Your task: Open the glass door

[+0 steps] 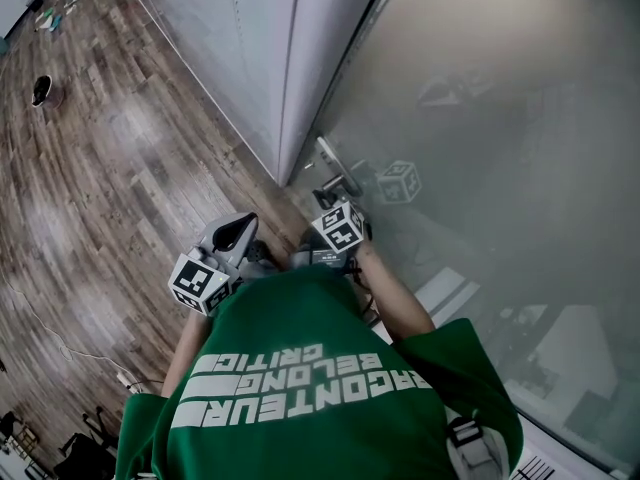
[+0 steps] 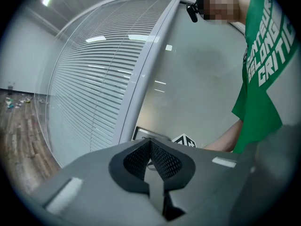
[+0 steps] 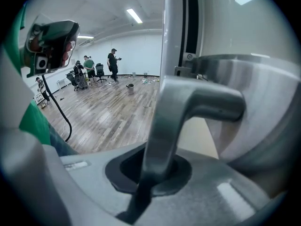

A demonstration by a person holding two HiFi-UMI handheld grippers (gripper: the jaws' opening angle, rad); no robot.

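Observation:
The frosted glass door (image 1: 500, 118) fills the right of the head view, and its metal lever handle (image 1: 336, 162) sits at the door's left edge. My right gripper (image 1: 334, 194) reaches up to that handle. In the right gripper view the handle lever (image 3: 181, 109) runs down between the jaws, and the right gripper (image 3: 153, 169) is shut on it. The handle's round metal base (image 3: 256, 107) is just to the right. My left gripper (image 1: 238, 230) hangs lower left, away from the door. Its mesh pads (image 2: 164, 161) meet with nothing between them, and the left gripper (image 2: 150, 157) points at the door frame (image 2: 143, 84).
A glazed wall with white blinds (image 2: 94, 79) adjoins the door on the left. Wood flooring (image 1: 110, 158) spreads left, with a thin cable (image 1: 60, 343) on it. Several people (image 3: 89, 67) stand with chairs far across the room. Small litter (image 1: 50, 18) lies at the far floor edge.

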